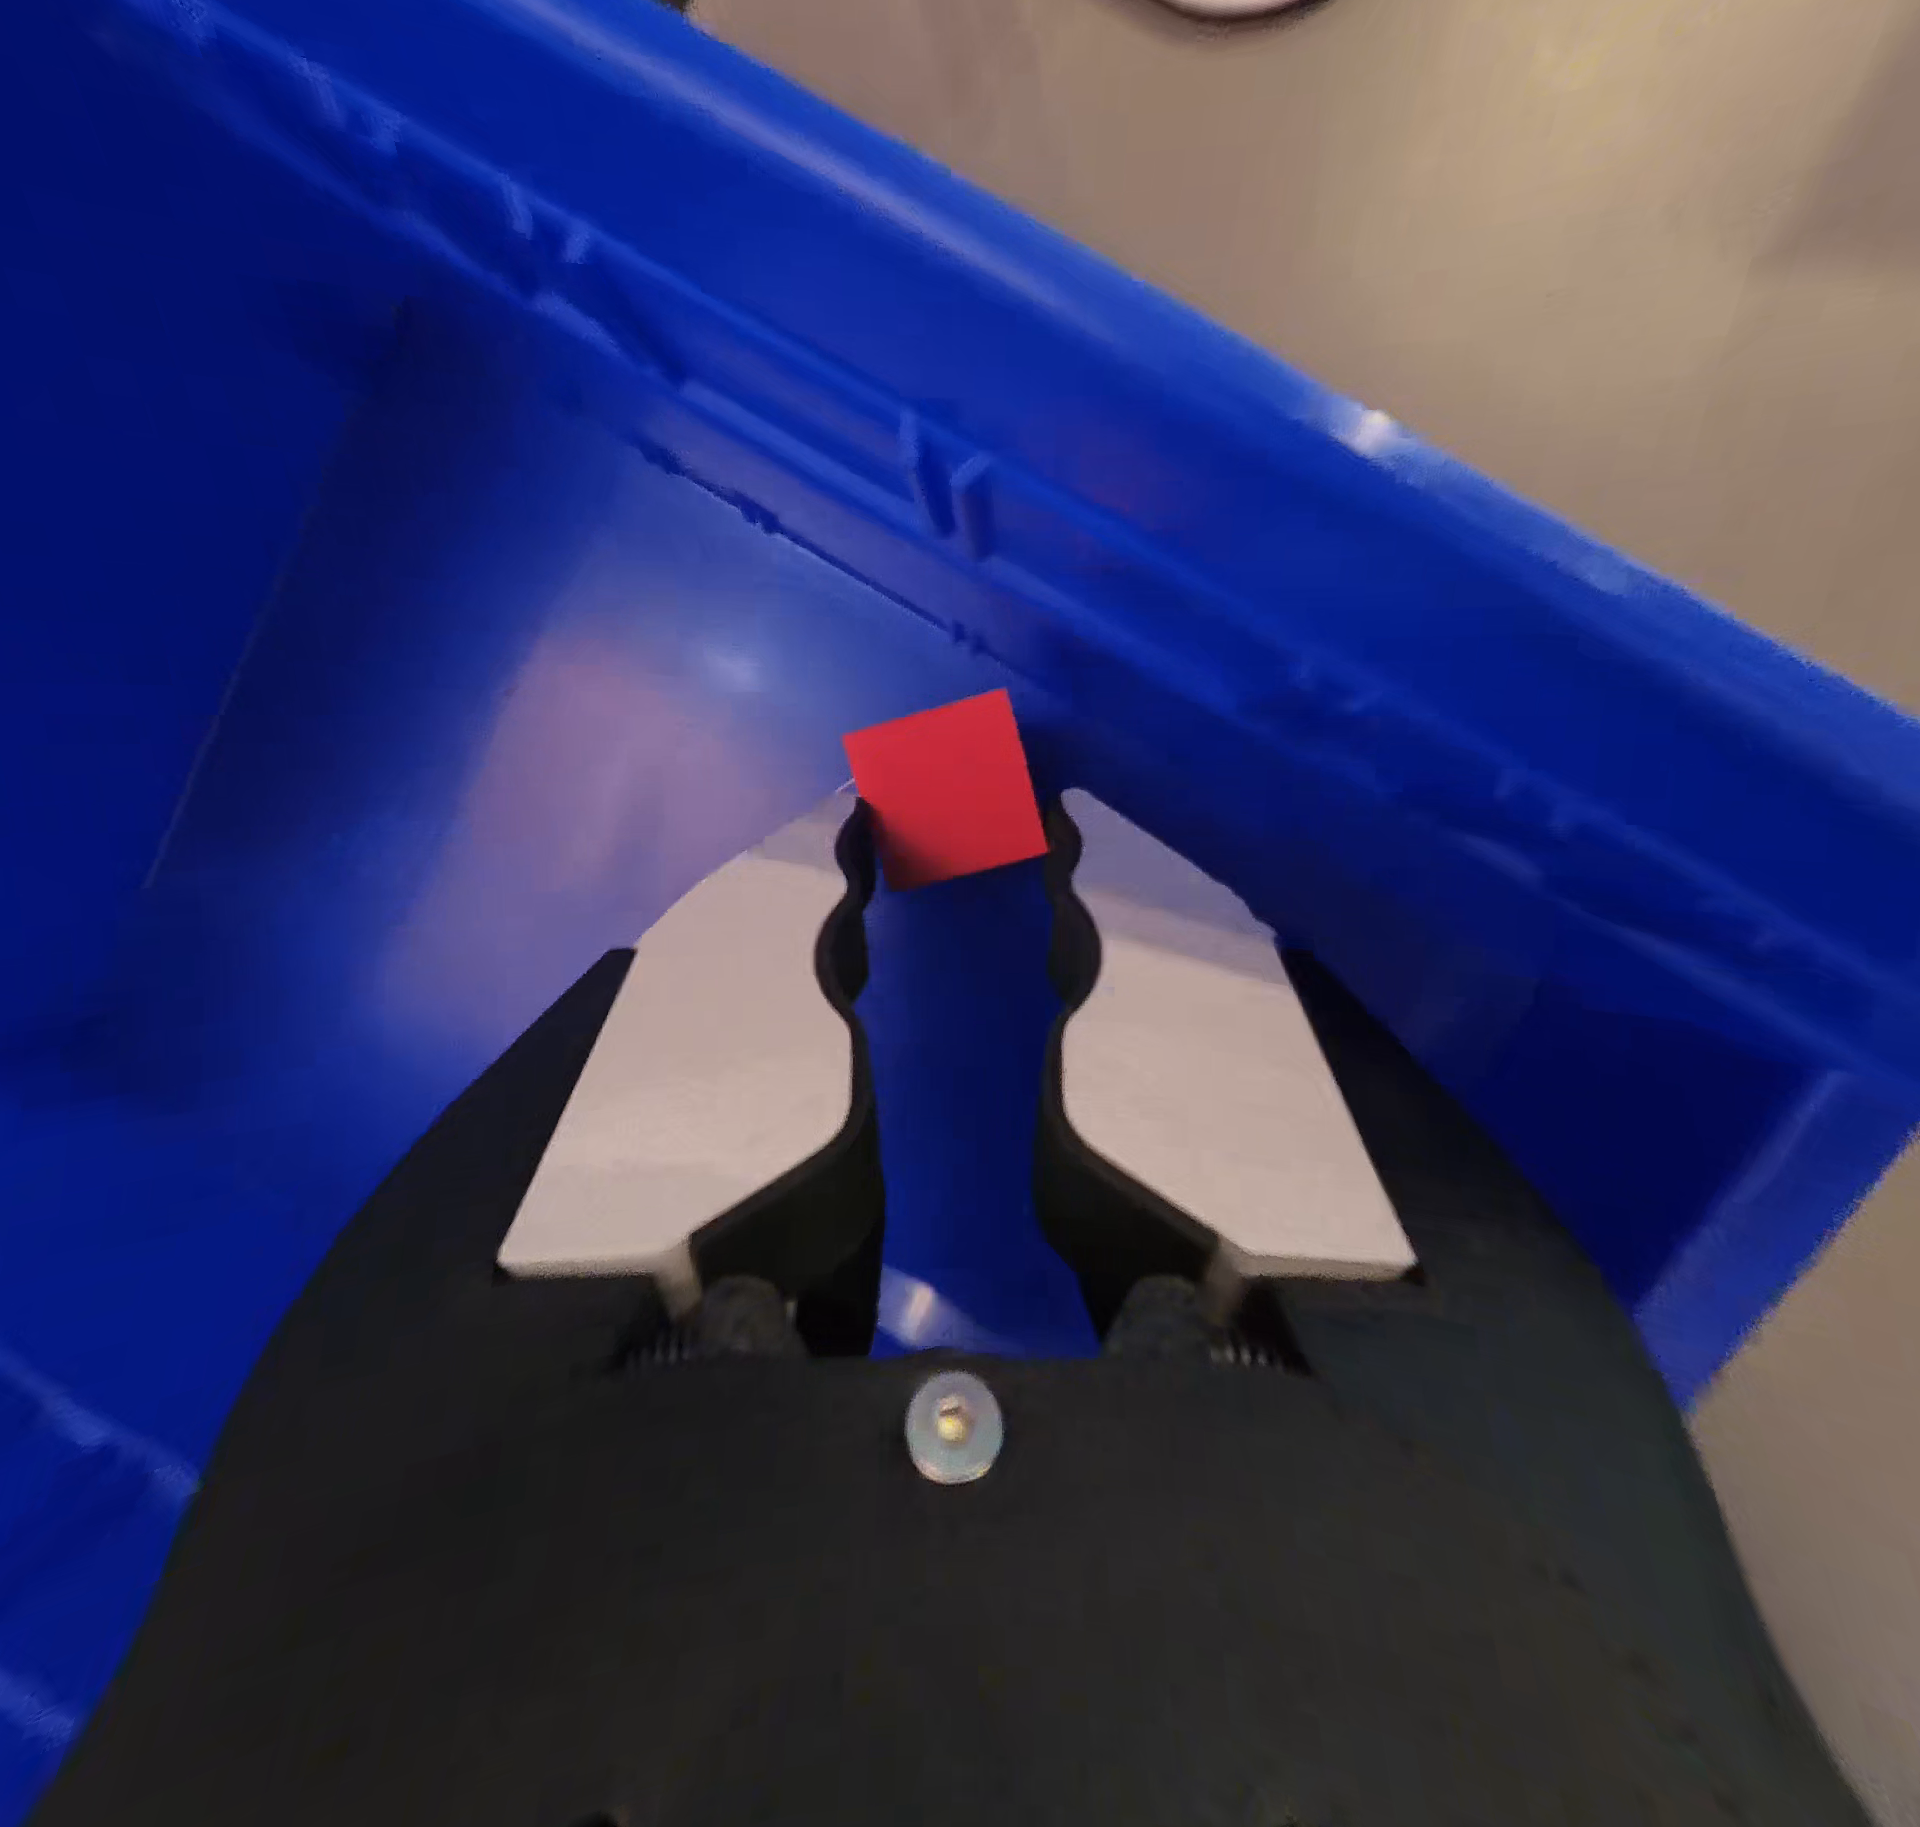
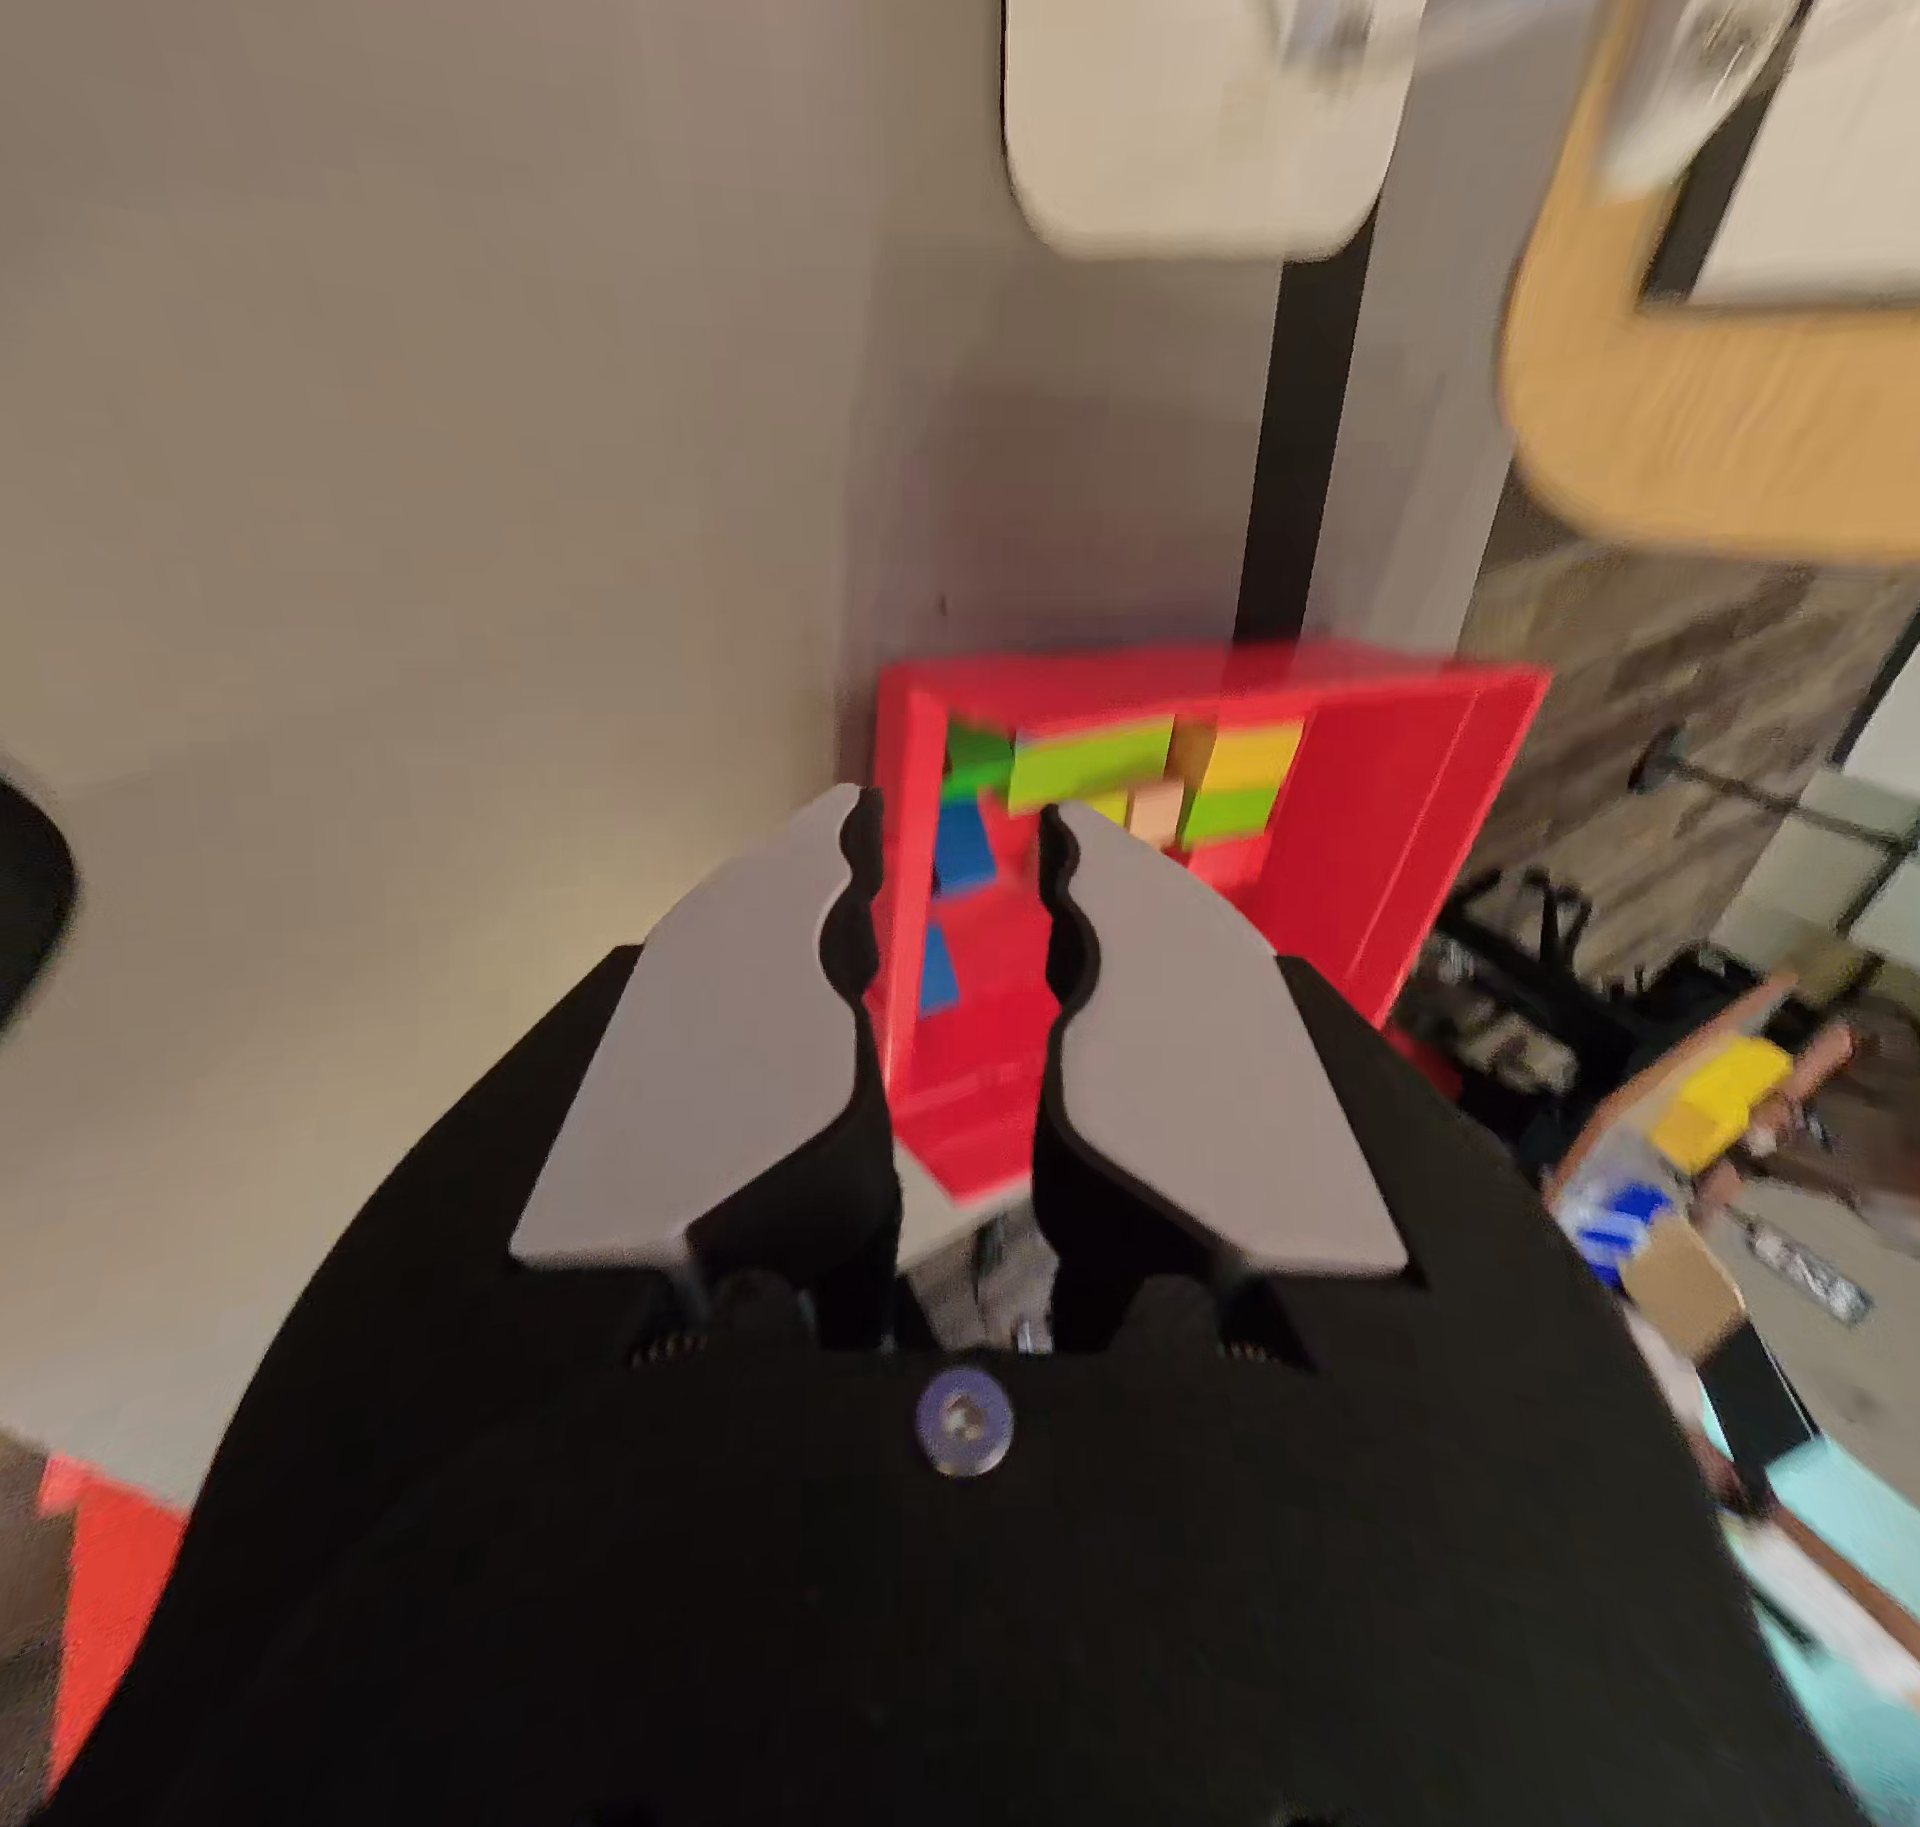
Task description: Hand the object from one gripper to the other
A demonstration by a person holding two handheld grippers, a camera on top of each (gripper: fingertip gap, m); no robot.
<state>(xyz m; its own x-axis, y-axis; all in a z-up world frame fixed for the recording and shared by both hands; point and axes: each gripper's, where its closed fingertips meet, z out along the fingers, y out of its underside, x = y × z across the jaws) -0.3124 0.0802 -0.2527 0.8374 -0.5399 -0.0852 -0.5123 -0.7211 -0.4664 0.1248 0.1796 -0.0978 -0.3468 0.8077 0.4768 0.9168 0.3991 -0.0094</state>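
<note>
In the left wrist view my left gripper (image 1: 956, 827) is shut on a small red cube (image 1: 945, 790). The cube sits tilted between the two black fingertips, and both pads touch its sides. It hangs over the inside of a big blue bin (image 1: 468, 530), close to the bin's rim. In the right wrist view my right gripper (image 2: 956, 832) is open with nothing between its fingers. It points toward a red bin (image 2: 1392, 842) that holds several coloured blocks (image 2: 1091, 764). Neither gripper shows in the other's view.
The blue bin's rim (image 1: 1247, 489) runs diagonally across the left view with grey tabletop (image 1: 1403, 198) beyond it. A white rounded object (image 2: 1195, 63) lies far off. A tan wooden frame (image 2: 1683, 427) and floor clutter (image 2: 1714, 1154) are at the right, past the table edge. The tips of one gripper are about 50 cm away from the tips of the other.
</note>
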